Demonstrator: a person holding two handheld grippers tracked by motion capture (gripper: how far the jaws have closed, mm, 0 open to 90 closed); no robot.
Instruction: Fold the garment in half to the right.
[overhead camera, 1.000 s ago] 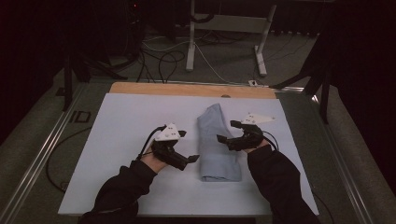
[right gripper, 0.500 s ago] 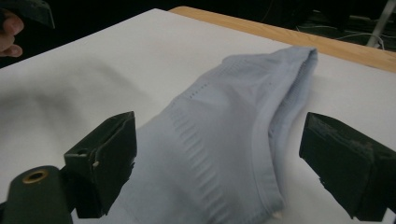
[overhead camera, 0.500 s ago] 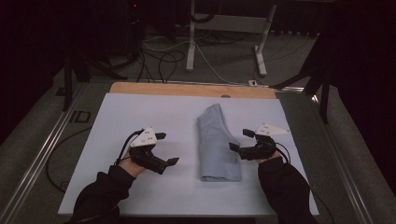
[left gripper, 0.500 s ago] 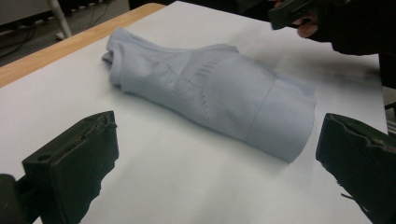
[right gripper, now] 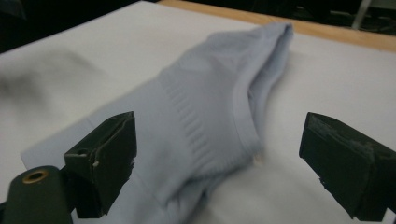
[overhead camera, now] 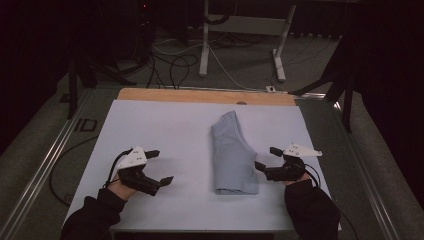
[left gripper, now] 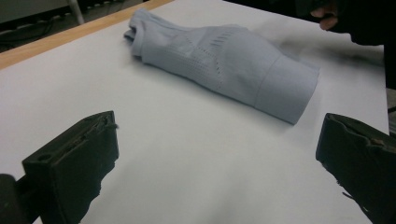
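The garment (overhead camera: 232, 156) is one folded piece of pale blue knit cloth, lying lengthwise on the worktop (overhead camera: 165, 130). It sits just ahead of the right gripper (overhead camera: 268, 161) and well off to the inner side of the left gripper (overhead camera: 158, 167). It looks light, soft and limp, so it should sag and unfold if lifted by a single layer. The better hold is probably a pinch through all the layers at the folded near end or along the thick ribbed edge (right gripper: 196, 135) in front of the right gripper. Both grippers stand wide and empty, touching nothing. Count: one garment, two grippers, one worktop.
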